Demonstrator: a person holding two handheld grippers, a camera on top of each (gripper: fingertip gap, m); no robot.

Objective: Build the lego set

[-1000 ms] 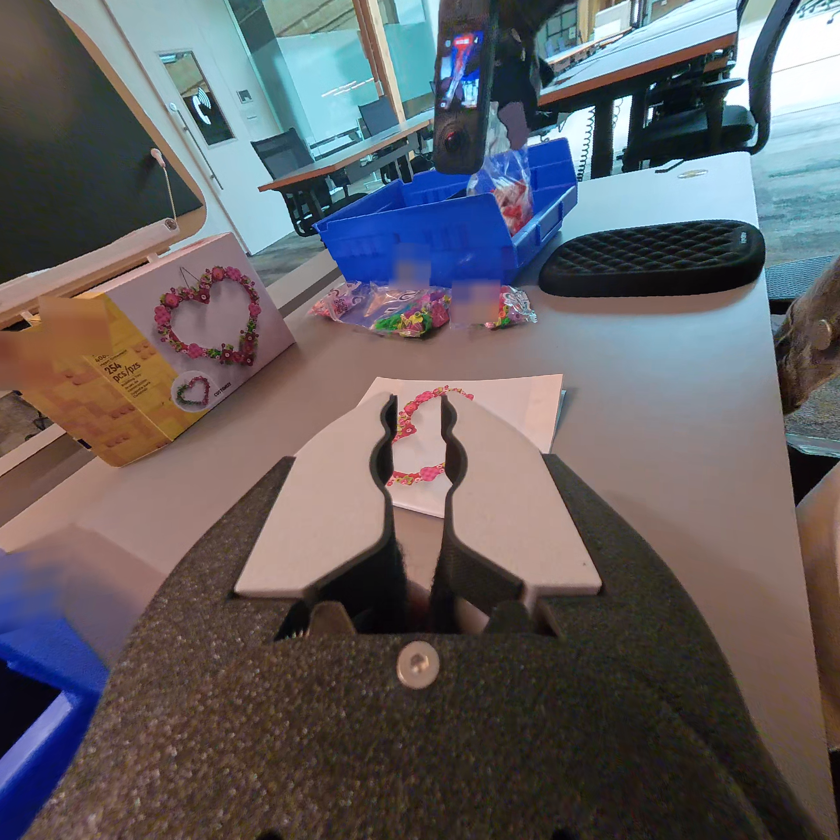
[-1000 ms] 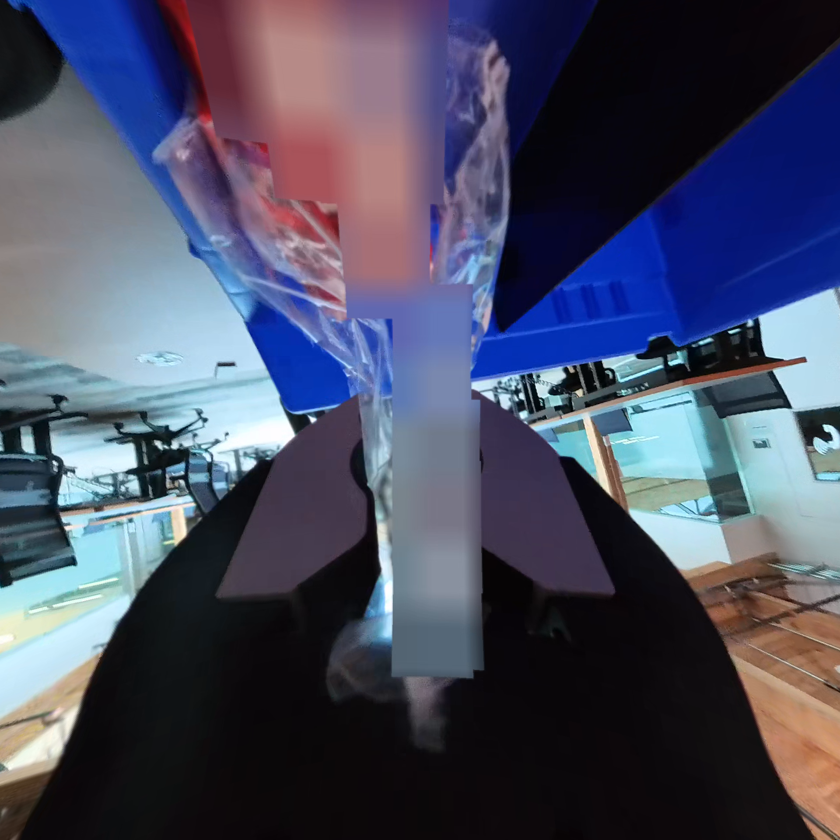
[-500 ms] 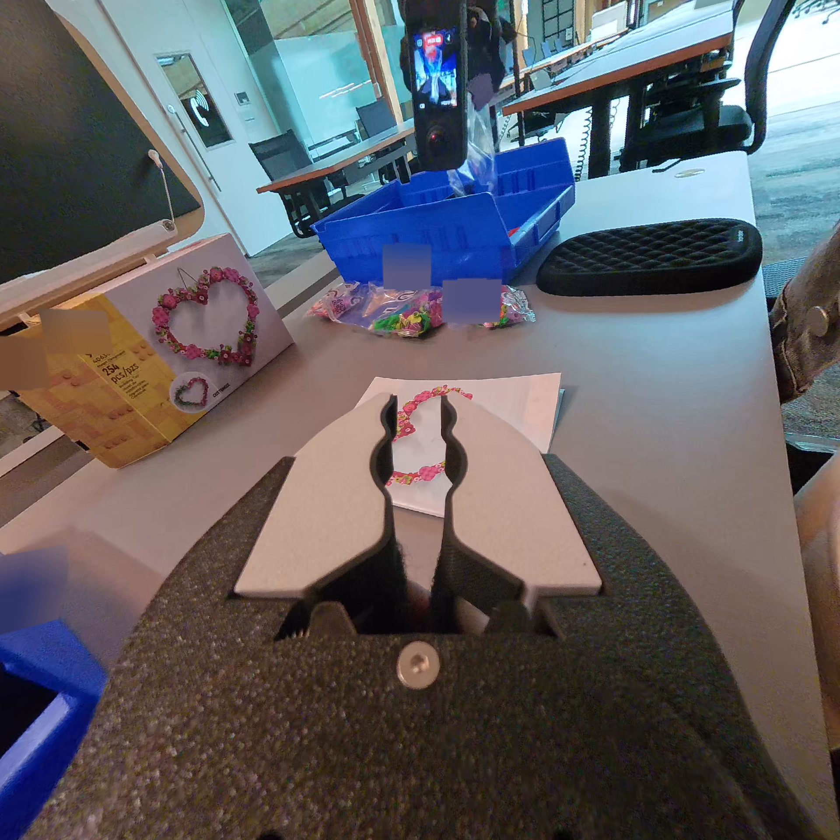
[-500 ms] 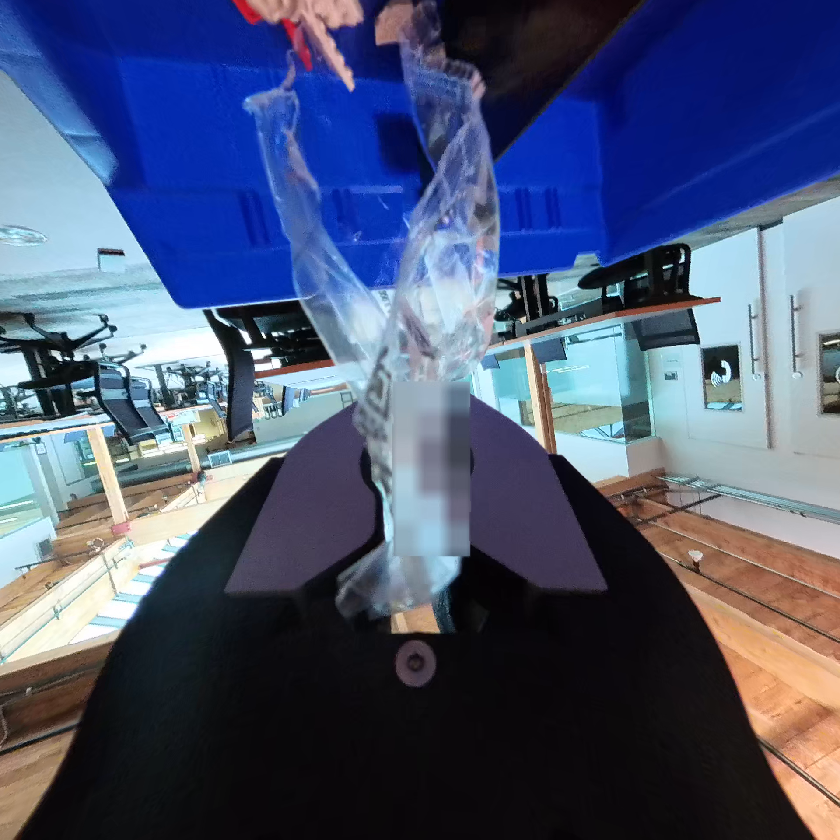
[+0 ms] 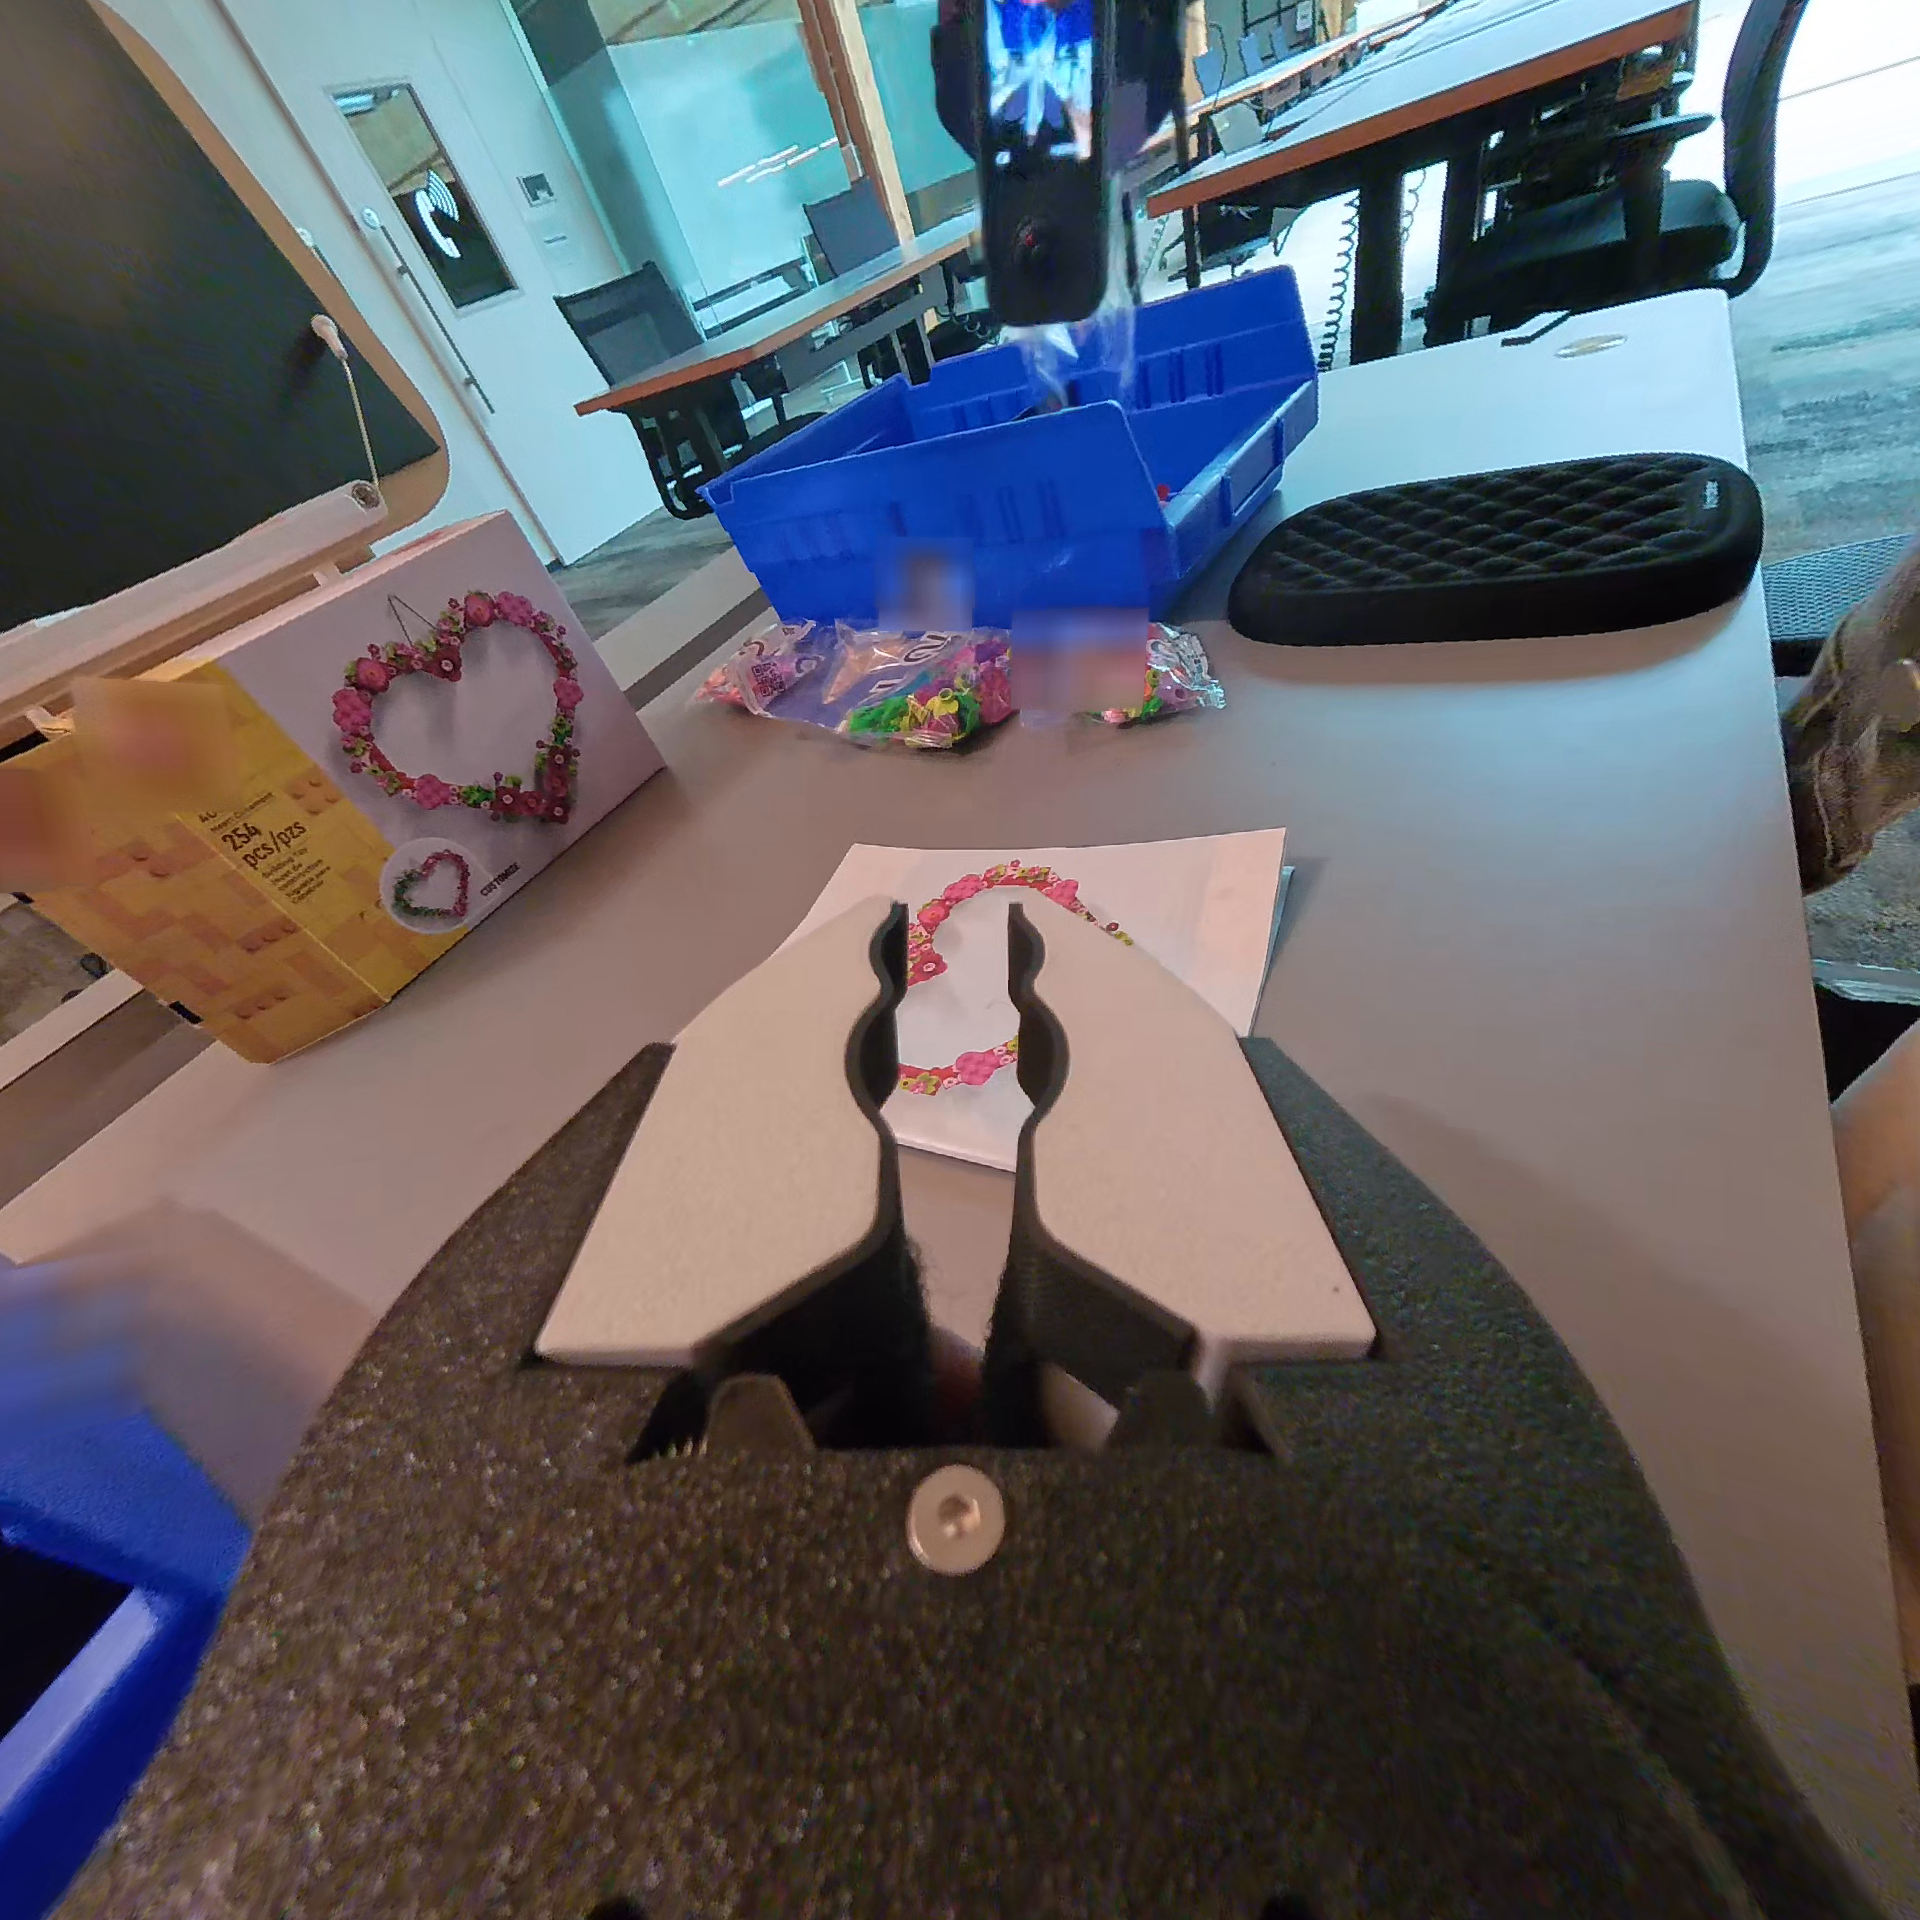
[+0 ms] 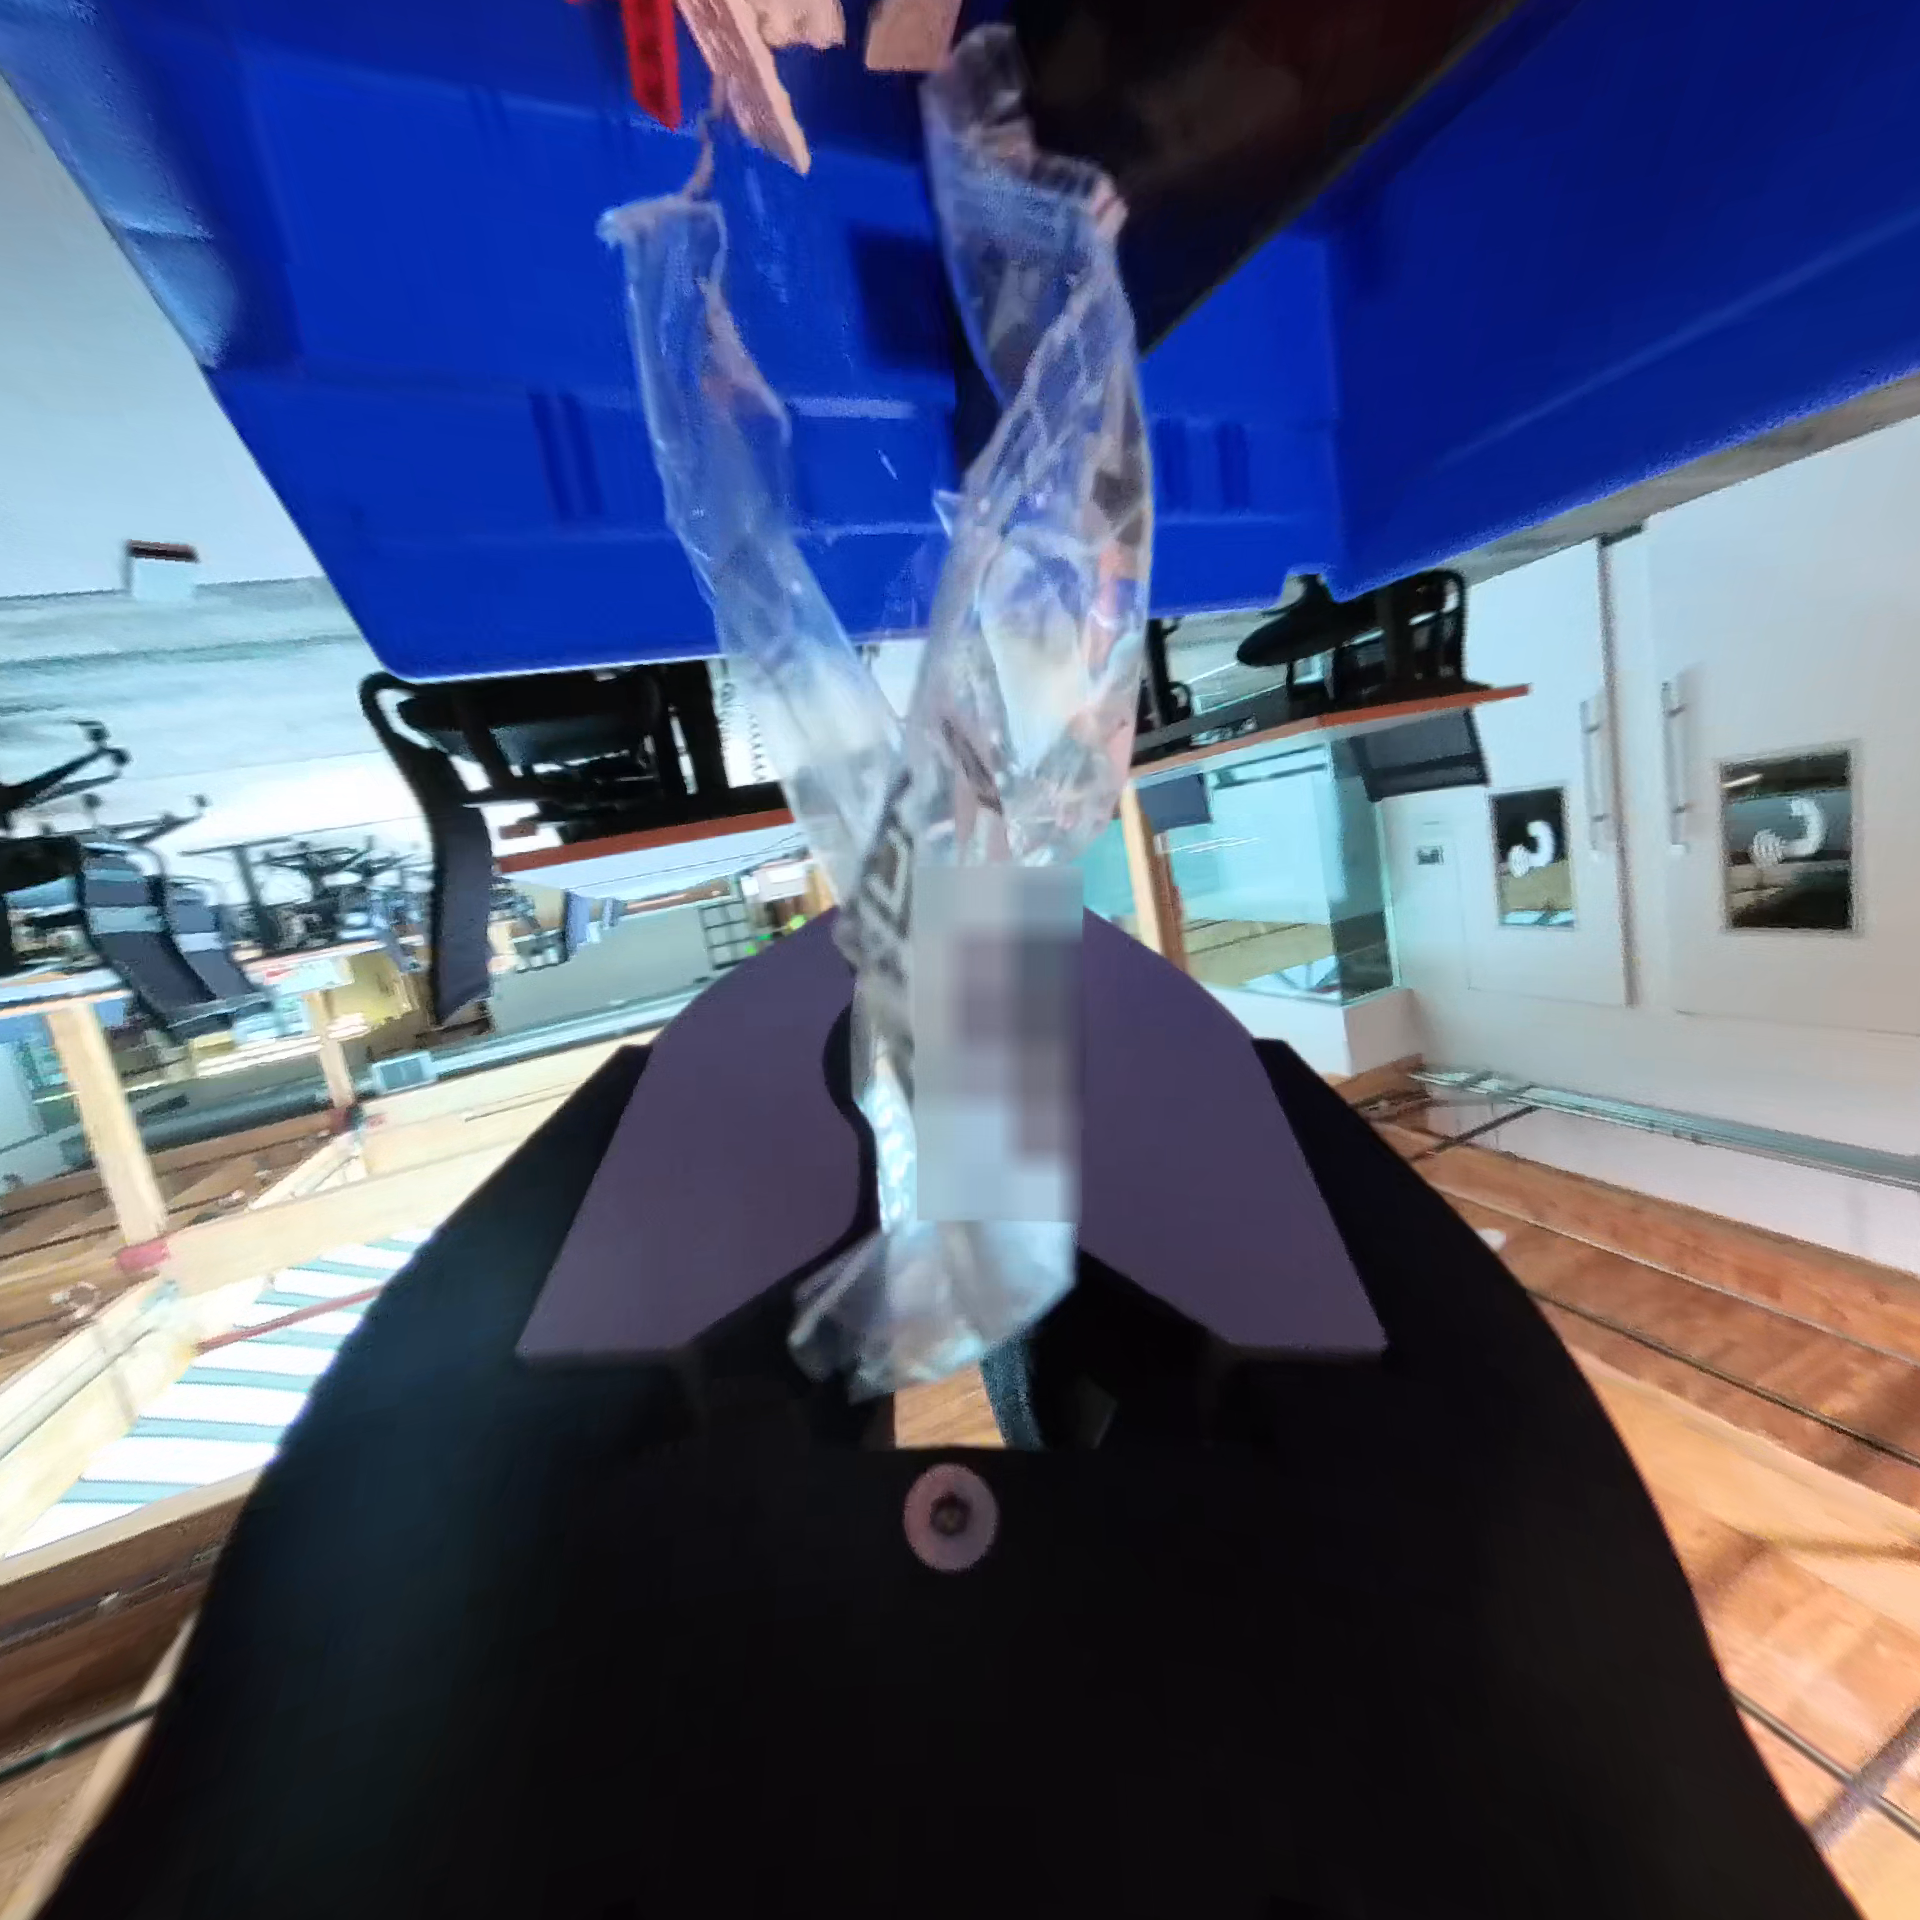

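The right claw (image 6: 961, 1049) is clamped on a clear bag (image 6: 997, 644) above the blue bin (image 5: 997, 488) at the bench's (image 5: 1455, 935) far edge. The left claw (image 5: 956, 997), slightly apart and holding nothing, hovers over the booklet (image 5: 1174, 914). The box (image 5: 343, 769) sits at the left edge.

bag (image 6: 1029, 582) between jaws: clear crinkled glossy plastic | bin (image 5: 997, 488) ahead: glossy blue plastic | counter (image 5: 1507, 935): smooth matt grey
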